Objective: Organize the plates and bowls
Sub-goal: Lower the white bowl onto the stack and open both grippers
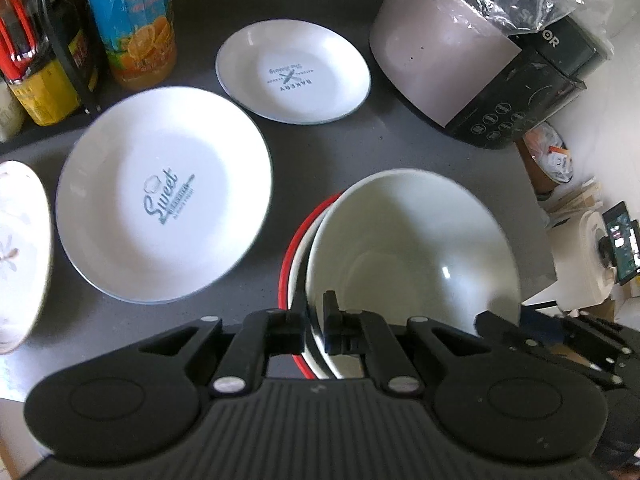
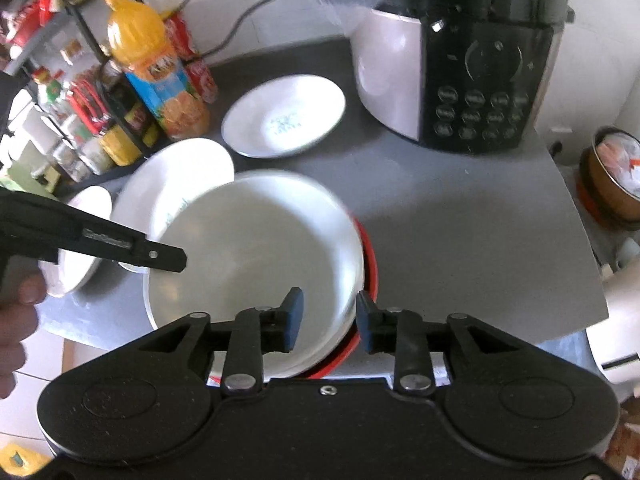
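holding the rim of the white bowl (image 1: pixel 412 240) between nearly closed jaws, the left gripper (image 1: pixel 313 322) keeps it tilted inside the red-rimmed bowl (image 1: pixel 289 248) beneath it, both near the front edge of the dark counter (image 1: pixel 340 148). the right gripper (image 2: pixel 329 322) straddles the same rim on the opposite side, but its jaws stand apart and its pads do not seem to press on it, so the white bowl hangs on one thin pinch. if that pinch slips, the bowl probably drops crooked, knocks the red-rimmed one, or skids toward the edge. glazed rims look slick, so a twist of the left wrist could let it swing. two plates, the one printed "sweet" (image 1: pixel 164 196) and the bakery plate (image 1: pixel 292 70), lie further back, apart from each other, and a third, flowered plate (image 1: pixel 20 256) sits at the left. a careless sweep might clip the "sweet" plate, which lies just beside the bowls, or the juice bottle (image 2: pixel 160 76) behind.
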